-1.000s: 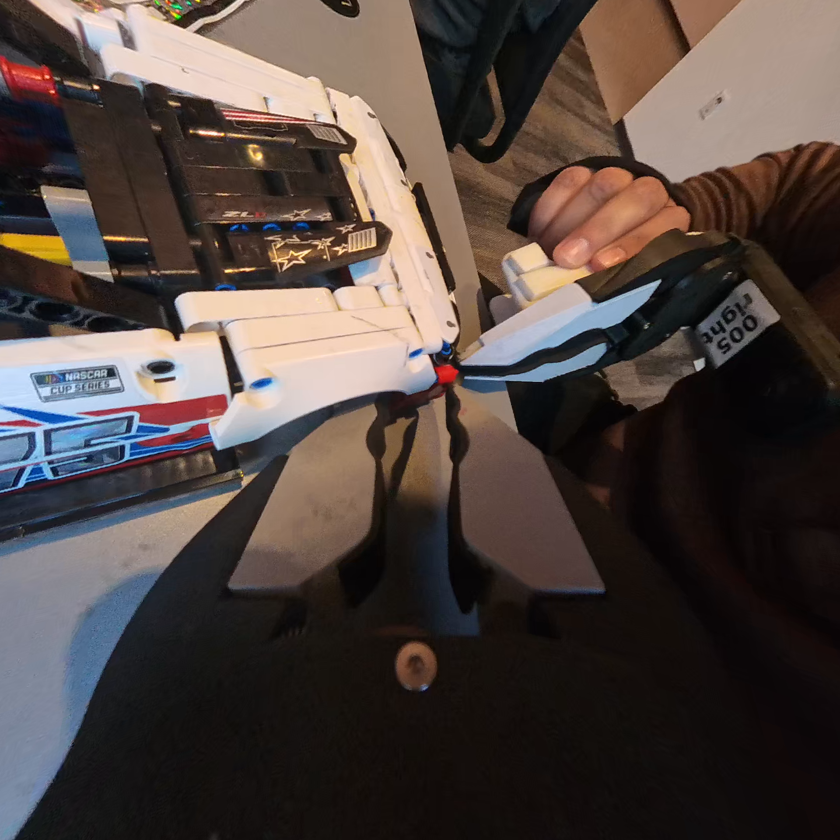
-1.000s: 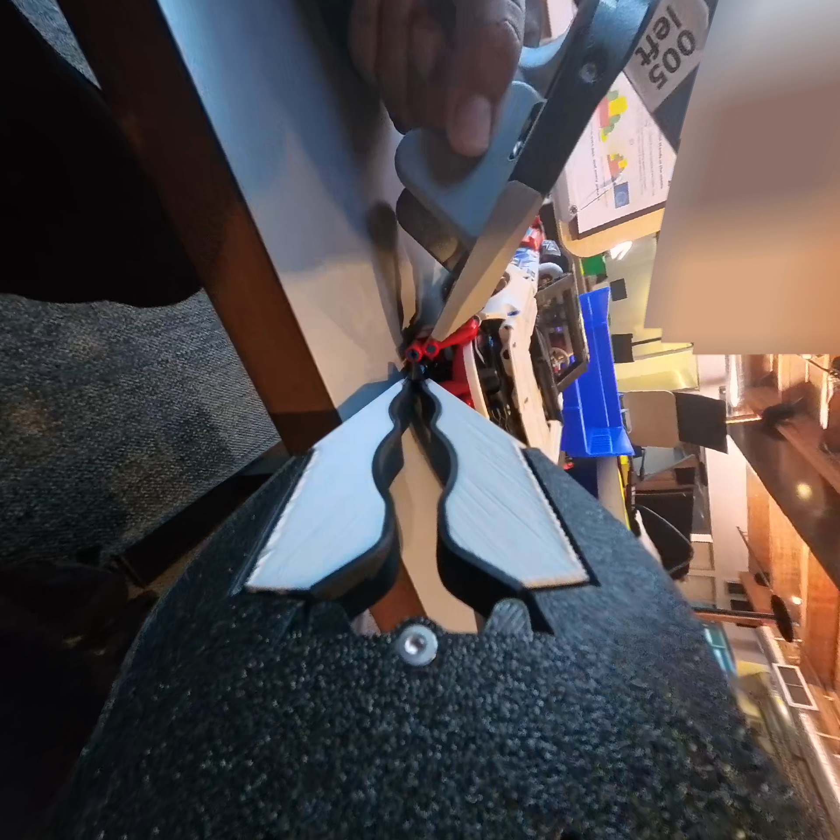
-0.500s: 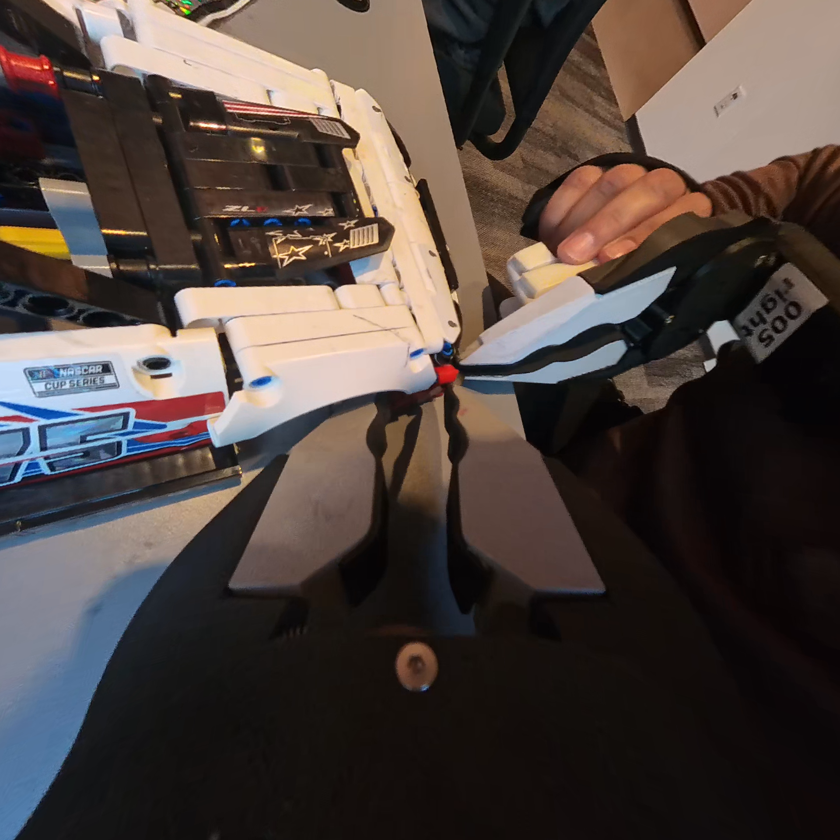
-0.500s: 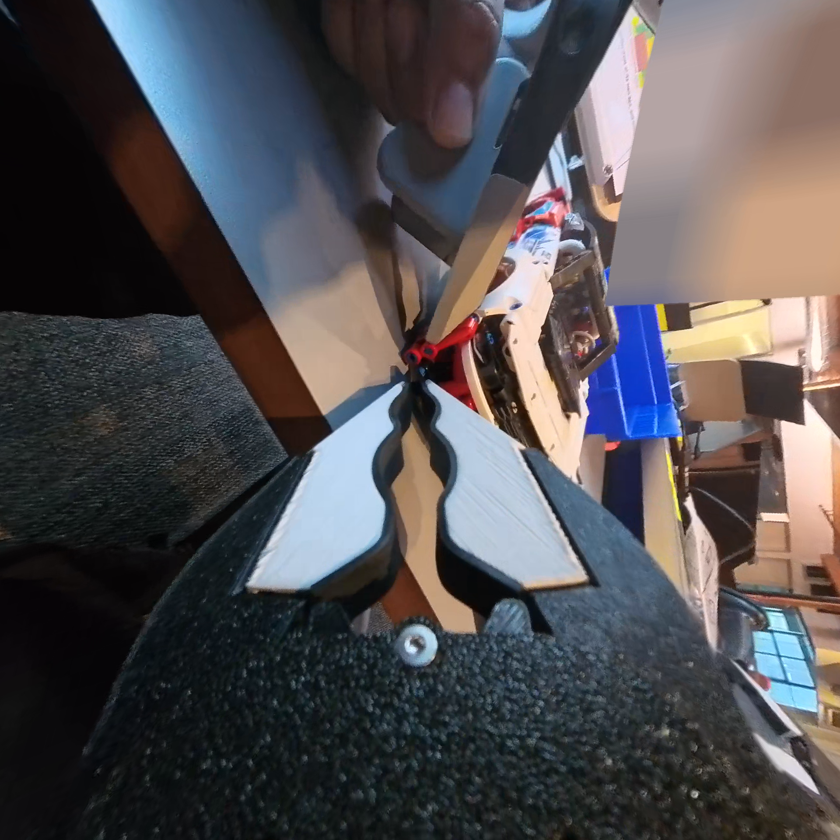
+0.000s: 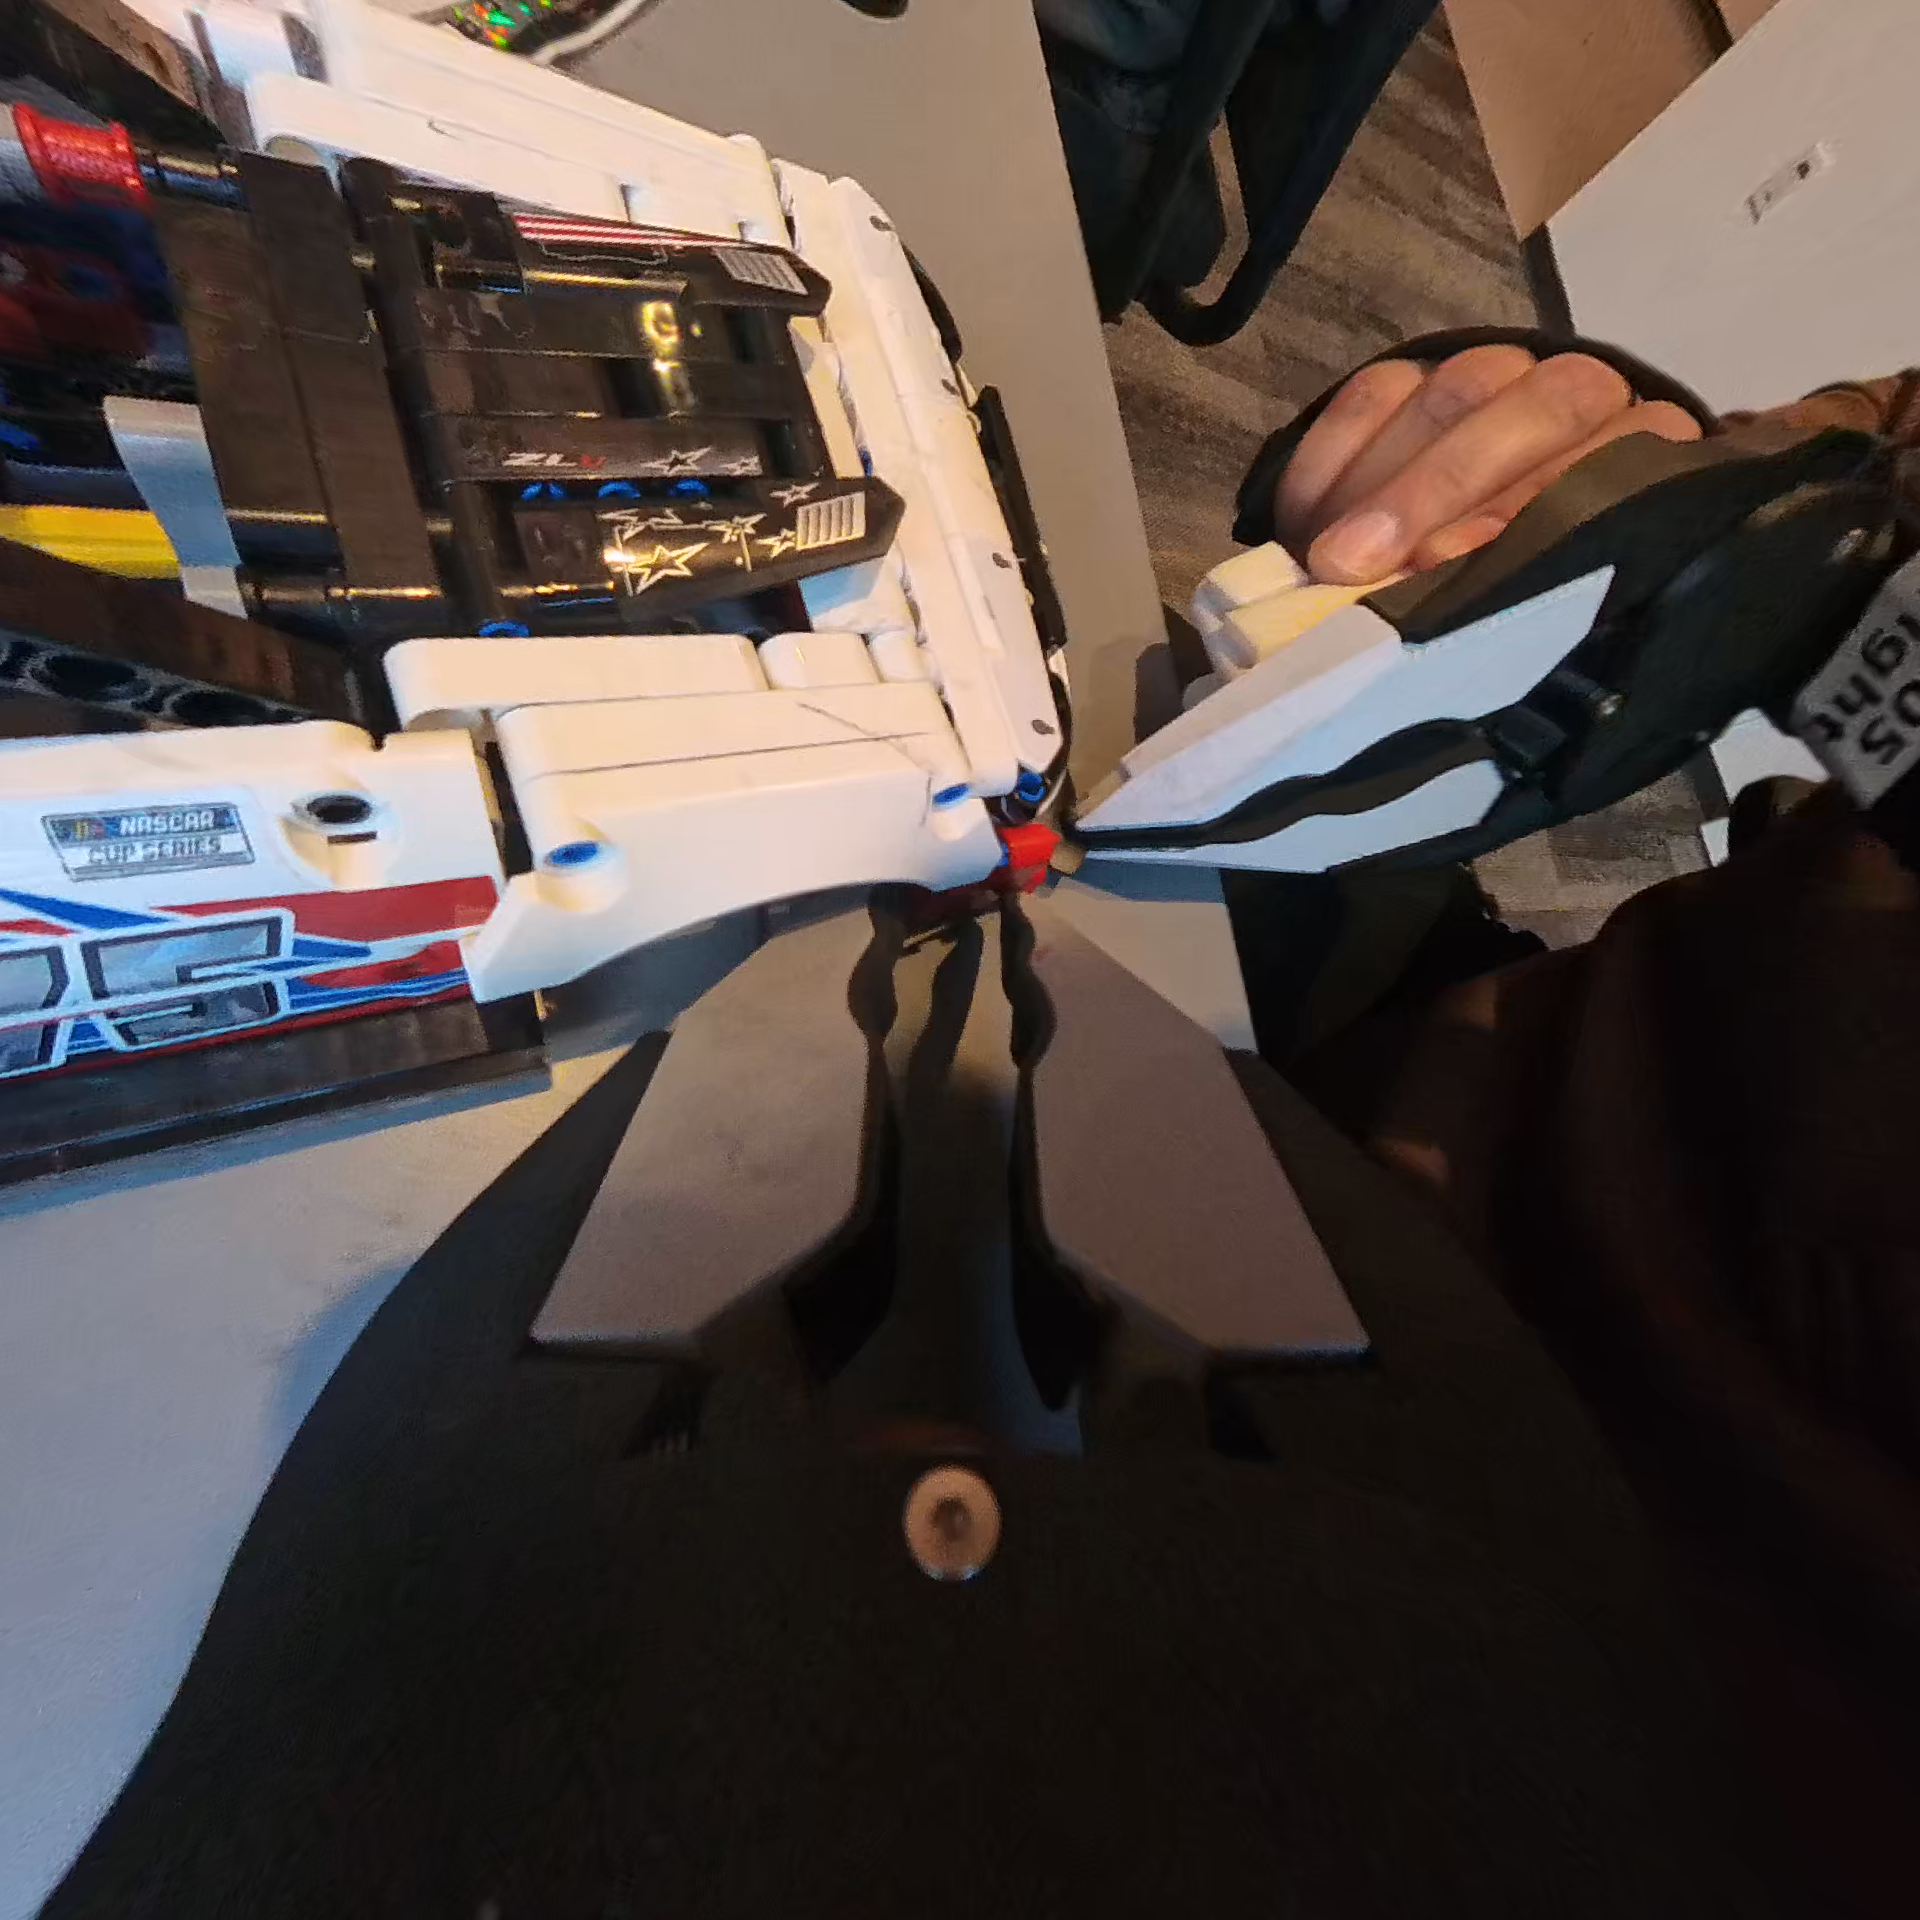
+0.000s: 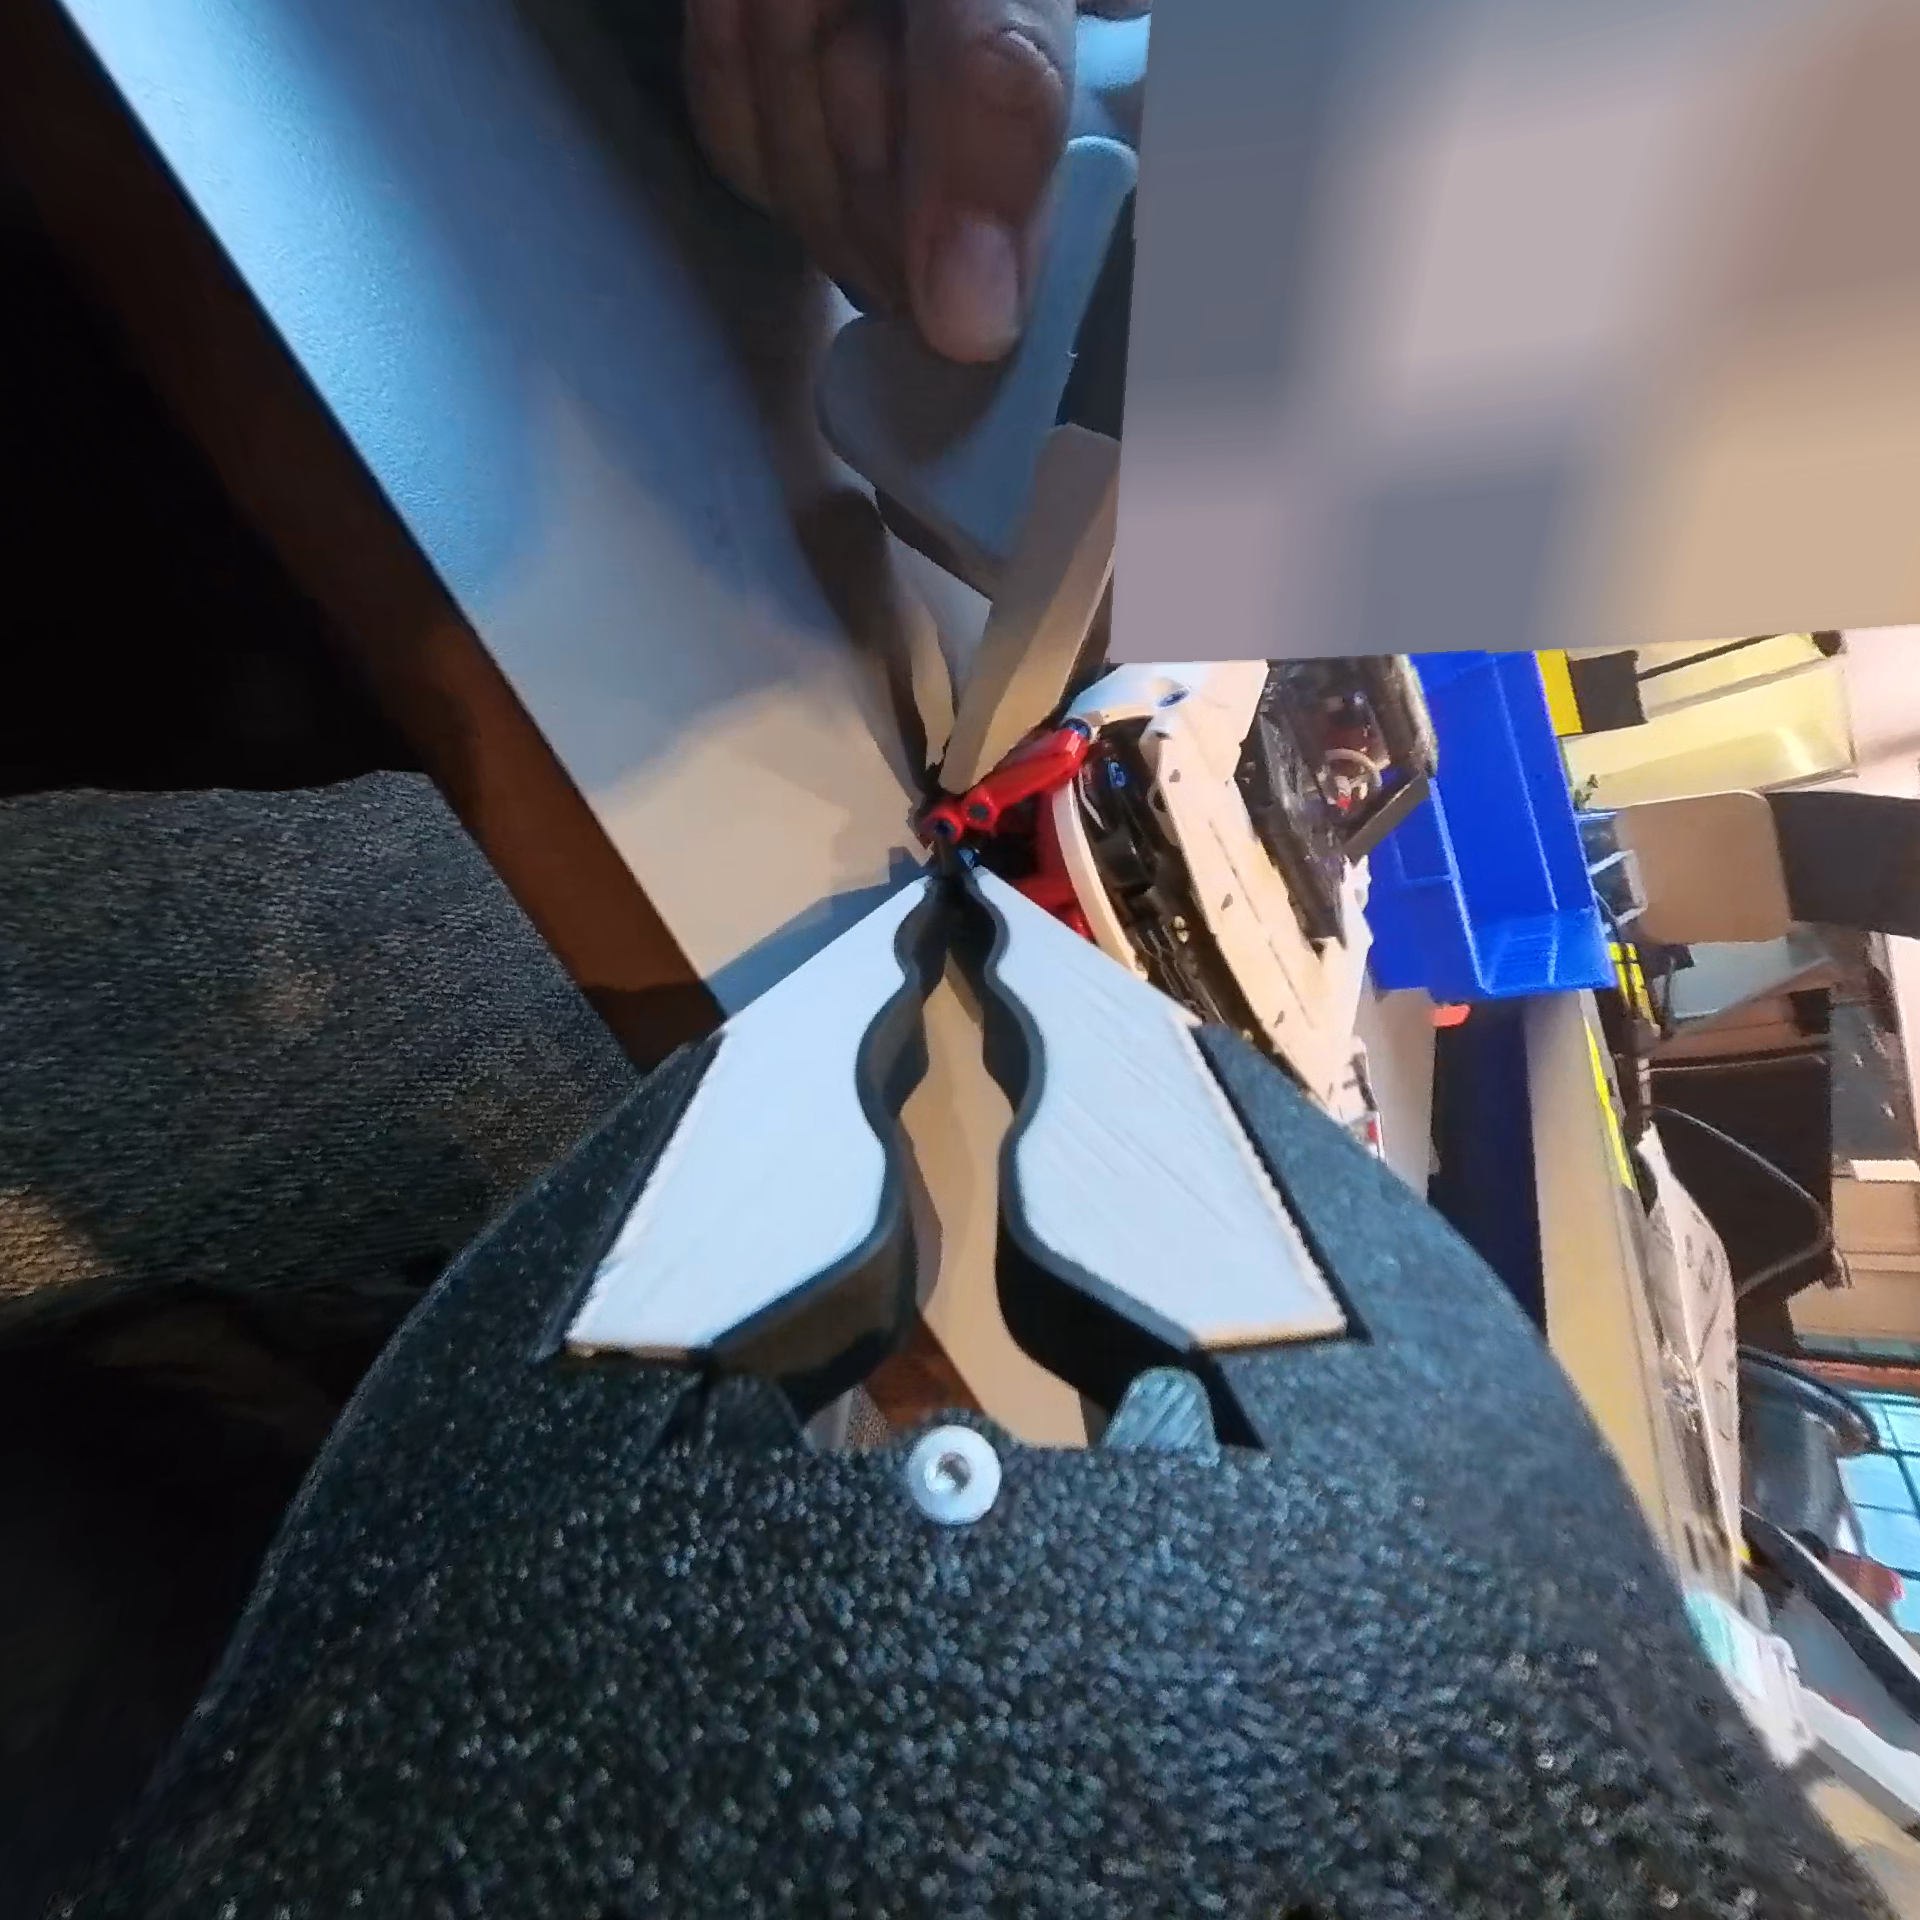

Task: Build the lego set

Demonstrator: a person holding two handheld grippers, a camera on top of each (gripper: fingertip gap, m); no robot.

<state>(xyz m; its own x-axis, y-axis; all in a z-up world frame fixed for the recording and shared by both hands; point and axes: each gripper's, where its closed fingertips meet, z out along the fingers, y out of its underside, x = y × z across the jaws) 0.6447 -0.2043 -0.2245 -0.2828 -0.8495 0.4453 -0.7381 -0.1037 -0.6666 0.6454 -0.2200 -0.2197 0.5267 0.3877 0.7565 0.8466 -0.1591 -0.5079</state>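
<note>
The lego race car (image 5: 623, 644) is seen lying on the counter (image 5: 156, 1299), its body largely assembled. At its corner, a red connector (image 6: 1013, 792) is pinched by the clamped jaws of both left gripper (image 5: 961, 925) and right gripper (image 6: 951, 868); seating appears unfinished.

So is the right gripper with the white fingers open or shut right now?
Shut: the right gripper has its white fingers pressed together, tips pinching at the small red lego pin on the white lego car.

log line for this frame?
stage: fitting red piece at lego car corner | left claw: shut on red piece | right claw: shut, tip at red piece
</note>
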